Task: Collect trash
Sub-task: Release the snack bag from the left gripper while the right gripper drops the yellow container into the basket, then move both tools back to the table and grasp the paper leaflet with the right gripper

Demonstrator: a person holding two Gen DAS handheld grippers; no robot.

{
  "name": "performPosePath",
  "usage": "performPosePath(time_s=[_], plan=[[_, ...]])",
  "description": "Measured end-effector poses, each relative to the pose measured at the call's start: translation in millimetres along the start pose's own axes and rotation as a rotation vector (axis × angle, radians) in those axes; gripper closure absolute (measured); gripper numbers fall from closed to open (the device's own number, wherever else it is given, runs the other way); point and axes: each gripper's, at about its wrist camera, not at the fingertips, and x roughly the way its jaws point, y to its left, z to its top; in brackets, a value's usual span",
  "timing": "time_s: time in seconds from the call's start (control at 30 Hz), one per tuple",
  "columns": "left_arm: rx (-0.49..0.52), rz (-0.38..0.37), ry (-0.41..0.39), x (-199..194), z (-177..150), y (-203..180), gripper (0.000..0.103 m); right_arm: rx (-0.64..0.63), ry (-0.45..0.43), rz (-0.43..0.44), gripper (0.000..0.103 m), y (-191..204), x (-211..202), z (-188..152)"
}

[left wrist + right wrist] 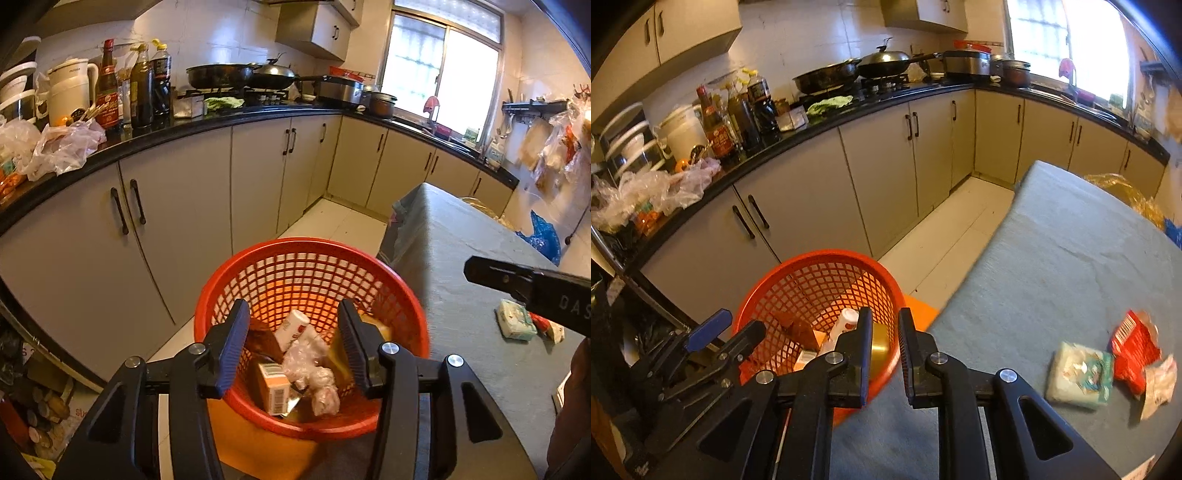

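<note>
Grey cabinets with black handles (207, 177) run under a black countertop (192, 123) across the upper half of both views, with sauce bottles (142, 88) and a white electric kettle (70, 88) at upper left and dark woks (236, 74) on the hob at top centre. A grey cloth-covered table (1052, 266) fills the right side of the right wrist view.

Just beside the table's near-left edge stands a red plastic lattice basket (310, 258) — it sits low in the centre of the left wrist view. Inside it lie a small orange-and-white carton (274, 391), a white tube-shaped bottle (291, 326), crumpled clear plastic wrap (314, 373) and a brown wrapper (264, 339).

The left gripper (293, 347) hangs over the basket with its blue-padded fingers spread wide, nothing between them. The right gripper (884, 360) hovers at the table's edge beside the basket, at bottom centre of its own view, jaws parted by a narrow gap and empty.

On the table at lower right of the right wrist view lie a pale green-and-white tissue pack (1080, 374), a red crinkled snack packet (1134, 350) touching it, and a small white scrap of wrapper (1158, 387) — somewhat blurred.
</note>
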Motion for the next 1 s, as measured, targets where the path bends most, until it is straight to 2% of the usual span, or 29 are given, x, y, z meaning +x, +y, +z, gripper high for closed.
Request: performPosePath(time_s=[0.3,0.77,0.9,1.0], plan=[[0.081,-0.059,-0.011,-15.8,-8.3,-50.3,0.051,0.093,-0.019,-0.021,0.086,-49.1,-45.9,-36.6],[0.244,-0.157,0.041,-21.5,-33.6,-155.3,0.047,0.273,-0.083,-0.133,0.085,-162.0,-129.6,-113.8],[0.308,-0.178,0.051,-22.5,-41.2,-185.2,0.046,0.328,-0.105,-0.169,0.079,-192.8,-151.5,-136.0],[0.354,-0.194,0.066,-23.1,-48.4,-206.1,0.043,0.353,-0.116,-0.203,0.078,-211.5,-165.5,-153.1]])
